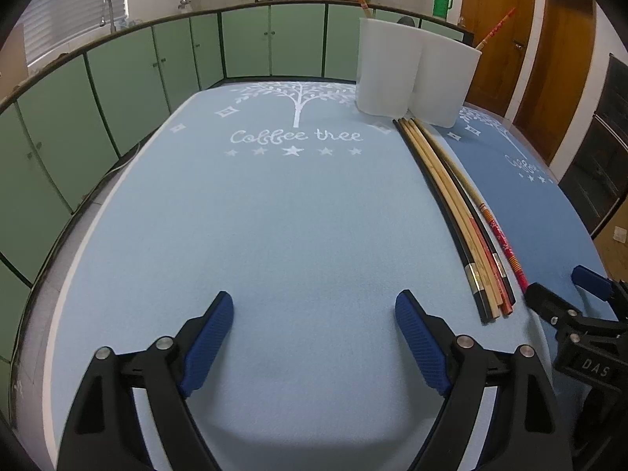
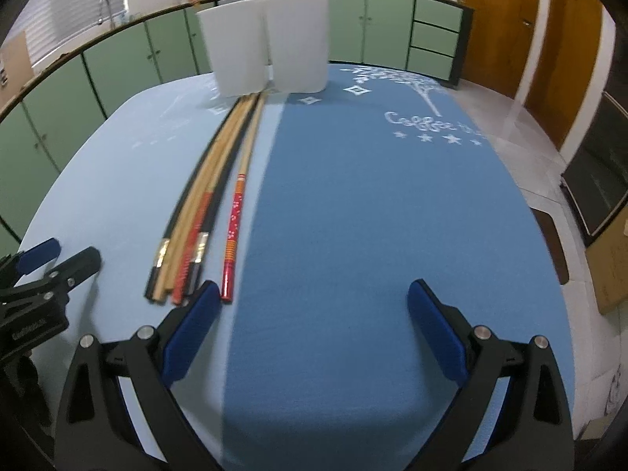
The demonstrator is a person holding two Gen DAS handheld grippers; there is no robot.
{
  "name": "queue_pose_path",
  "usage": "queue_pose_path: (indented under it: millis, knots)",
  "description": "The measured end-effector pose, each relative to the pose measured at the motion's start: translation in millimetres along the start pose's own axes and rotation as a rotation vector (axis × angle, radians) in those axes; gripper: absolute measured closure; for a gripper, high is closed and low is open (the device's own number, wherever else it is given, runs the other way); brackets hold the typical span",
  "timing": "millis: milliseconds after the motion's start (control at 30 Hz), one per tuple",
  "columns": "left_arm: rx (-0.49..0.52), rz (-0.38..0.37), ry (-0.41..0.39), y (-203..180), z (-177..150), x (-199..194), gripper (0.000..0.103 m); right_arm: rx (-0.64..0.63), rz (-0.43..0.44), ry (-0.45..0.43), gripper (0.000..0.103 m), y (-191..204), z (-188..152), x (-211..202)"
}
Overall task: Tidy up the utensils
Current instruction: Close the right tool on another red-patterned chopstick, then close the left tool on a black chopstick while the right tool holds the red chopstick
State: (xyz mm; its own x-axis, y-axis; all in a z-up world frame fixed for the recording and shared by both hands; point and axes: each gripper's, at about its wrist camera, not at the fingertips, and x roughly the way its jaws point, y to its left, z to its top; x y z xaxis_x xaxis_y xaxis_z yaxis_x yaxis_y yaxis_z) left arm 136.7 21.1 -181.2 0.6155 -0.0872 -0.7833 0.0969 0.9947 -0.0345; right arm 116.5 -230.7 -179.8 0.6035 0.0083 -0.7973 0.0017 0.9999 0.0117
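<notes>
Several chopsticks [image 1: 459, 212] lie side by side on the light blue mat, black, plain wood and red-patterned ones; they also show in the right wrist view [image 2: 208, 196]. Two white holders [image 1: 408, 70] stand at the far end of the row, each with one red-patterned chopstick in it; the right wrist view shows them too [image 2: 271, 62]. My left gripper [image 1: 314, 333] is open and empty, left of the chopsticks' near ends. My right gripper [image 2: 312, 325] is open and empty over the dark blue mat; its left fingertip [image 2: 196, 314] is beside the red chopstick's [image 2: 233, 235] near end.
The table carries a light blue mat [image 1: 255, 216] and a dark blue mat [image 2: 373, 216] side by side. Green cabinets [image 1: 157, 62] curve behind the table, wooden doors [image 1: 549, 70] at the right. My right gripper's body [image 1: 581, 325] sits right of the chopsticks.
</notes>
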Motion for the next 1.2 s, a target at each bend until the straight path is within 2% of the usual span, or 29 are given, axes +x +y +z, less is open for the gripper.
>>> queue_pose_path:
  millis: [33,200,233,333,533,667,800,967,1200]
  knots:
    - [0.001,0.004,0.000,0,0,0,0.020,0.002,0.007,-0.002,0.011,0,0,0]
    - [0.010,0.016,0.001,-2,0,1,0.020,-0.029,0.108,-0.020,0.038,9,-1,-4]
    - [0.010,0.015,0.001,-2,0,1,0.019,-0.030,0.117,-0.018,0.046,11,0,-3]
    - [0.012,0.017,0.001,-3,0,2,0.019,-0.039,0.119,-0.020,0.058,16,0,-3]
    - [0.006,0.013,0.002,-4,1,2,0.019,-0.030,0.121,-0.027,0.071,18,-1,-3]
    - [0.013,0.008,0.004,-8,2,3,0.019,-0.043,0.145,-0.024,0.087,22,-2,-3]
    - [0.021,0.004,0.005,-13,3,3,0.019,-0.064,0.154,-0.019,0.097,26,-2,-3]
    - [0.042,-0.013,0.008,-21,4,2,0.019,-0.036,0.168,-0.017,0.098,20,-1,-3]
    - [0.069,-0.054,0.004,-35,2,-1,0.019,0.025,0.124,-0.022,0.098,-7,-3,-6]
